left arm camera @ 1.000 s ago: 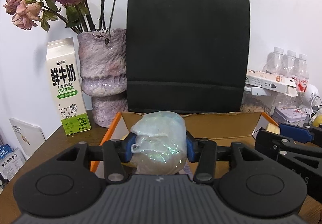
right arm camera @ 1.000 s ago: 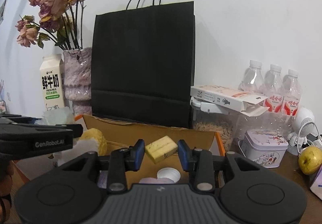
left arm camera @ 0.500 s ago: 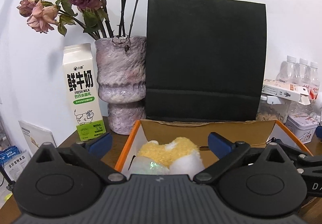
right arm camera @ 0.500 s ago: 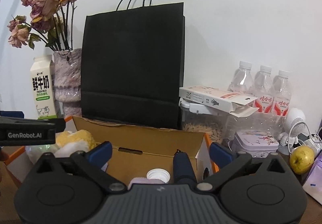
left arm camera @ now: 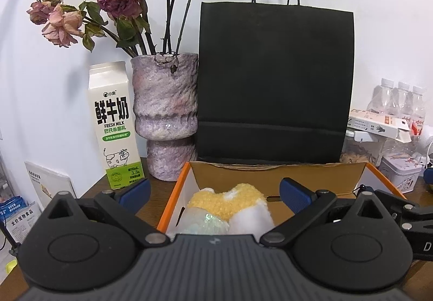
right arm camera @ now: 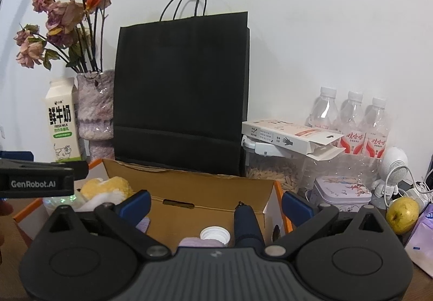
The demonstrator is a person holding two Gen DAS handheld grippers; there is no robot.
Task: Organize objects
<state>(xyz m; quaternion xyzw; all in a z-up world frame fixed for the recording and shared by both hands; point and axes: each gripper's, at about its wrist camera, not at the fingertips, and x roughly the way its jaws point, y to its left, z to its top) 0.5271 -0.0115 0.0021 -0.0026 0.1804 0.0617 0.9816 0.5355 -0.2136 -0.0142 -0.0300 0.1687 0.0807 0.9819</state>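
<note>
Both tongs gape wide and empty over the cardboard box, the left tongs directly above the fluffy yellow-and-white bundle at its left end, the right tongs nearer the dark blue pouch standing upright.

The open orange-edged cardboard box has its near wall and floor hidden behind the black gripper bodies in both views. The shimmery clear plastic bundle shows only its top. A dark blue cylindrical object and a white ribbed bottle cap are cut off below. Small print on the white-and-green milk carton is unreadable.
</note>
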